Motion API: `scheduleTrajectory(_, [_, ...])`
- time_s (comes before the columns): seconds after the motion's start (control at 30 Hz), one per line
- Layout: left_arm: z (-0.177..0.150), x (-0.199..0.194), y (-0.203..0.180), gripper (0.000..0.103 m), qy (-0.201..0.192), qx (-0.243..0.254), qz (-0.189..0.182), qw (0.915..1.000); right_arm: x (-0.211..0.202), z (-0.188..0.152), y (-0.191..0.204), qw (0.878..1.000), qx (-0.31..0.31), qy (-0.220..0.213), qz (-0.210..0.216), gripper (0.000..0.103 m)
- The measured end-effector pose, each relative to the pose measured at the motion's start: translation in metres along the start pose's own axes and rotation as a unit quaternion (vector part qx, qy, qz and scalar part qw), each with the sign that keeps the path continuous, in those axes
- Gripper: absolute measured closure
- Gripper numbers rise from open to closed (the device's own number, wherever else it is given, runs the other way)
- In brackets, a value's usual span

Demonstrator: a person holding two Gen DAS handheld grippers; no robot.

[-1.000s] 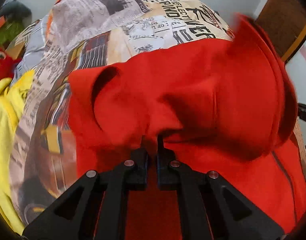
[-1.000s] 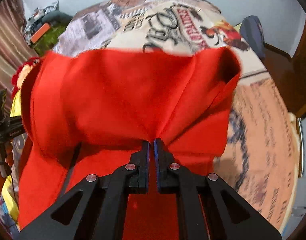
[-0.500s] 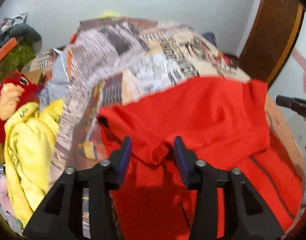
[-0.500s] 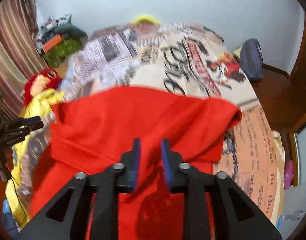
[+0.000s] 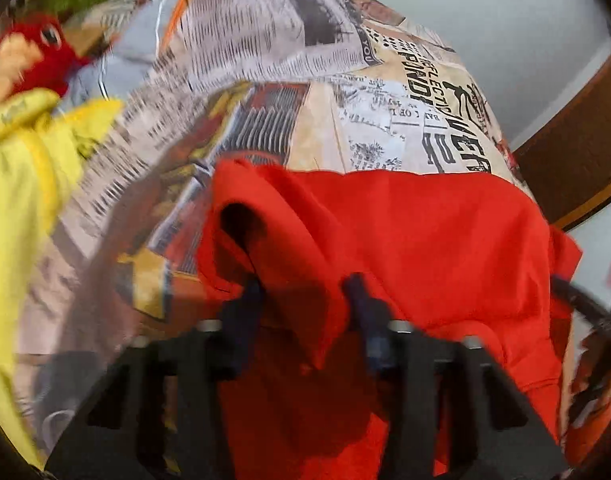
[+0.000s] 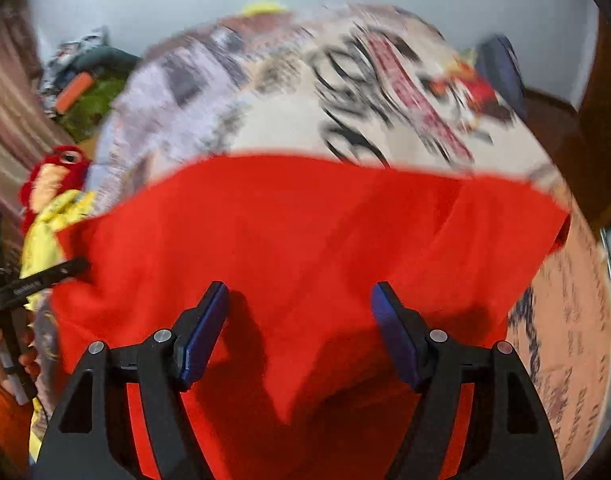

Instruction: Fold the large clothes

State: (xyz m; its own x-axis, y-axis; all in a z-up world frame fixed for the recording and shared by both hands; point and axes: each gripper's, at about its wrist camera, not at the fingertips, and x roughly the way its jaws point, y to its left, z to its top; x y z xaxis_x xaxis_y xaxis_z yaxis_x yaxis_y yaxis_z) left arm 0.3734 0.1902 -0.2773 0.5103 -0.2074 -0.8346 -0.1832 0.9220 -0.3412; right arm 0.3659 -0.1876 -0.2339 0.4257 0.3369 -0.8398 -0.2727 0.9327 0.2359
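On the newsprint-patterned bedspread (image 5: 345, 92) lies the red garment (image 5: 425, 240), with a yellow garment (image 5: 21, 184) and red plush toy (image 5: 45, 52) off left. Left gripper (image 5: 305, 292), jaws closing, straddles a loose fold without pressing. Only the right view shows the right gripper (image 6: 299, 300), jaws opening wide over flat red cloth, plus a navy bag (image 6: 501, 68).

One red fabric garment (image 5: 425, 240) lies ahead of the fingers, on one newspaper-print bedspread (image 5: 305, 80); left of them, one yellow cloth garment (image 5: 21, 184) and one red plush toy (image 5: 45, 52).
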Motion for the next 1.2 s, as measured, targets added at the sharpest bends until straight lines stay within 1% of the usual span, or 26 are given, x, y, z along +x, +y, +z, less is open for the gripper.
scheduleTrajectory(0.03, [-0.001,0.002,0.001,0.085,-0.007,0.000,0.013,0.9999,-0.001,-0.003,-0.008,1.000,0.007,0.001,0.004,0.033])
scheduleTrajectory(0.07, [-0.002,0.003,0.002,0.089,-0.013,0.003,0.030,0.9995,-0.004,-0.008,-0.018,1.000,0.013,-0.001,0.012,0.033])
scheduleTrajectory(0.1, [-0.002,0.003,0.004,0.089,-0.023,0.007,0.054,0.9983,-0.008,-0.012,-0.026,1.000,0.017,-0.003,0.006,0.033])
scheduleTrajectory(0.2, [-0.001,-0.003,0.015,0.089,-0.051,0.006,0.110,0.9926,-0.019,-0.022,-0.043,0.998,0.007,-0.013,-0.069,0.033])
scheduleTrajectory(0.23, [0.000,-0.005,0.020,0.089,-0.055,0.007,0.129,0.9901,-0.021,-0.026,-0.049,0.996,0.004,-0.013,-0.092,0.033])
scheduleTrajectory(0.27, [-0.001,-0.007,0.024,0.086,-0.055,0.008,0.141,0.9885,-0.024,-0.029,-0.055,0.994,0.005,-0.011,-0.106,0.033])
scheduleTrajectory(0.3, [-0.001,-0.009,0.027,0.085,-0.052,0.009,0.142,0.9884,-0.026,-0.031,-0.061,0.994,0.010,-0.007,-0.111,0.033])
scheduleTrajectory(0.37, [-0.002,-0.017,0.032,0.084,-0.047,0.016,0.144,0.9883,-0.035,-0.036,-0.071,0.994,0.025,-0.004,-0.105,0.033])
scheduleTrajectory(0.43, [-0.005,-0.030,0.024,0.084,-0.054,0.038,0.160,0.9849,-0.052,-0.037,-0.074,0.995,0.038,-0.016,-0.092,0.033])
scheduleTrajectory(0.47, [-0.007,-0.038,0.019,0.084,-0.060,0.048,0.161,0.9839,-0.060,-0.035,-0.072,0.996,0.040,-0.025,-0.082,0.033])
scheduleTrajectory(0.53, [-0.006,-0.052,0.009,0.084,-0.068,0.061,0.142,0.9856,-0.075,-0.030,-0.064,0.997,0.038,-0.042,-0.056,0.033])
scheduleTrajectory(0.6, [-0.005,-0.061,-0.008,0.078,-0.074,0.077,0.118,0.9873,-0.082,-0.022,-0.051,0.997,0.029,-0.055,-0.035,0.033])
scheduleTrajectory(0.67, [-0.006,-0.066,-0.030,0.060,-0.081,0.106,0.105,0.9855,-0.083,-0.015,-0.031,0.998,0.012,-0.061,-0.015,0.033])
scheduleTrajectory(0.73, [-0.007,-0.063,-0.050,0.052,-0.082,0.131,0.087,0.9842,-0.074,-0.010,-0.012,0.998,-0.008,-0.056,0.002,0.033])
scheduleTrajectory(0.8, [-0.012,-0.052,-0.072,0.050,-0.068,0.160,0.067,0.9824,-0.061,-0.012,0.007,0.999,-0.025,-0.040,0.008,0.032])
scheduleTrajectory(0.83, [-0.016,-0.043,-0.081,0.049,-0.058,0.174,0.065,0.9810,-0.052,-0.011,0.012,0.999,-0.031,-0.030,0.011,0.032])
scheduleTrajectory(0.87, [-0.021,-0.036,-0.087,0.048,-0.048,0.184,0.067,0.9795,-0.043,-0.012,0.014,0.999,-0.038,-0.019,0.013,0.032])
scheduleTrajectory(0.9, [-0.025,-0.029,-0.091,0.048,-0.039,0.191,0.073,0.9782,-0.031,-0.016,0.017,0.999,-0.044,0.001,0.008,0.032])
scheduleTrajectory(0.93, [-0.030,-0.021,-0.093,0.047,-0.030,0.197,0.083,0.9764,-0.021,-0.014,0.016,0.999,-0.045,0.014,0.003,0.032])
scheduleTrajectory(1.0, [-0.042,-0.007,-0.092,0.042,-0.014,0.205,0.102,0.9733,-0.007,-0.026,0.009,0.998,-0.046,0.043,-0.009,0.032])
scheduleTrajectory(1.03, [-0.048,-0.004,-0.088,0.034,-0.008,0.207,0.109,0.9723,-0.008,-0.030,0.005,0.998,-0.044,0.046,-0.010,0.032])
scheduleTrajectory(1.1, [-0.060,-0.005,-0.079,0.025,-0.015,0.203,0.124,0.9712,-0.017,-0.042,-0.008,0.999,-0.032,0.043,0.006,0.028])
scheduleTrajectory(1.13, [-0.063,-0.009,-0.073,0.019,-0.022,0.195,0.123,0.9727,-0.021,-0.046,-0.014,0.999,-0.023,0.044,0.007,0.025])
scheduleTrajectory(1.17, [-0.067,-0.015,-0.066,0.016,-0.025,0.183,0.121,0.9754,-0.026,-0.048,-0.020,0.999,-0.014,0.045,0.006,0.024])
scheduleTrajectory(1.2, [-0.068,-0.017,-0.062,0.016,-0.023,0.174,0.118,0.9773,-0.029,-0.050,-0.023,0.999,-0.009,0.045,0.006,0.024])
